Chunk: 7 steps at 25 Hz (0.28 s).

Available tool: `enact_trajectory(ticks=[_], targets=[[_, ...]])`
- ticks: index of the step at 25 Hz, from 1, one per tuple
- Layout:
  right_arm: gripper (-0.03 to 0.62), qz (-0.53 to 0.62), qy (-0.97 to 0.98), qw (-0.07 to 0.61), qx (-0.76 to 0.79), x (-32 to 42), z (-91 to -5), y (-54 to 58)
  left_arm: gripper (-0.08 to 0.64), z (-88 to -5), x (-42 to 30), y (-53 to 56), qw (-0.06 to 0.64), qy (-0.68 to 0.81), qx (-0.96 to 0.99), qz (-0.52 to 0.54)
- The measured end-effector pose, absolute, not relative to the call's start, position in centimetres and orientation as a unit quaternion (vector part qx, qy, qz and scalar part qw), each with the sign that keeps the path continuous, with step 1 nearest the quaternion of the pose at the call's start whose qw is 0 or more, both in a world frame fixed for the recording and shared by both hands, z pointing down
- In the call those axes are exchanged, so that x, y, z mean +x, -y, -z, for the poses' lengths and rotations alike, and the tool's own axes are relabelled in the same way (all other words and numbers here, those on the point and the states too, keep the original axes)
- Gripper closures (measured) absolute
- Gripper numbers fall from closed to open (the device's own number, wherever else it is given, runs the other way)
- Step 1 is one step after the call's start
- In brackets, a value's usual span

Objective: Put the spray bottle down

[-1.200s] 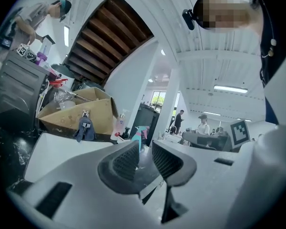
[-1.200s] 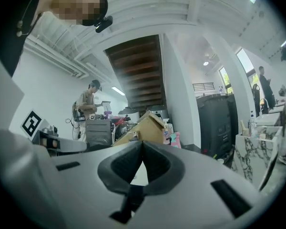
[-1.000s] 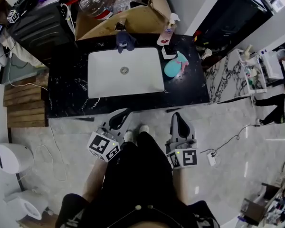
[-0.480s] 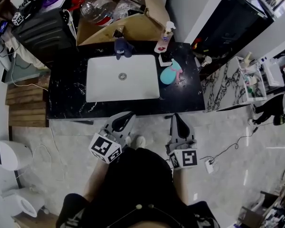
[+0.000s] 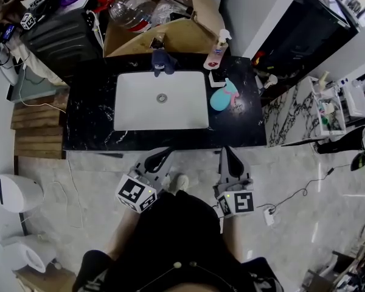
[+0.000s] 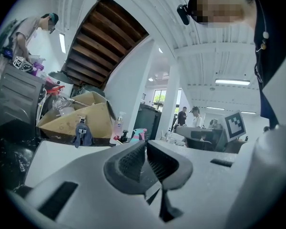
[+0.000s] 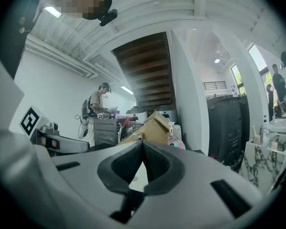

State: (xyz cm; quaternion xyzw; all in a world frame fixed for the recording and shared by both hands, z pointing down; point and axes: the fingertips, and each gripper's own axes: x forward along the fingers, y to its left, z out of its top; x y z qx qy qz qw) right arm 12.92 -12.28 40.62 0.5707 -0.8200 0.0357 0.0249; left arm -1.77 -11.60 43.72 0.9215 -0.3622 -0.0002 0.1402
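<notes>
Two tools: the left tool [image 5: 163,153] and the right tool [image 5: 226,152] were both closed, jaws pressed together with nothing between them, held side by side close to the person's body.
Spray bottle: a teal spray bottle [image 5: 222,96] with a pink head lay on its side on the black desk [image 5: 91,114], straight ahead of the right tool and well apart from it.
Neighbours: the bottle lay just right of the white sink [image 5: 140,111]; beyond it, further from the tools, a clear bottle [image 5: 217,46] with a white head stood upright in front of a cardboard box [image 5: 176,35].
Step in hand: judged from the empty jaws and the bottle at rest, the put-down looked finished, with the tools clear of the desk.
Doing it well: a good release would leave the bottle still, back from the desk's near edge and not leaning on the upright bottle; on its side it might roll.
Care: any reach back over the desk would call for a high approach past the bottle's pink head.
</notes>
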Motion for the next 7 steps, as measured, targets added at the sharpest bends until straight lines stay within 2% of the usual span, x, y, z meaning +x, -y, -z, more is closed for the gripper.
enact_trajectory(ticks=[7], targets=[[0.594,-0.029,0.825,0.033,0.564,12.17,-40.82,12.73,0.541,-44.24,-2.63,11.91,0.142,0.370,0.918,0.000]])
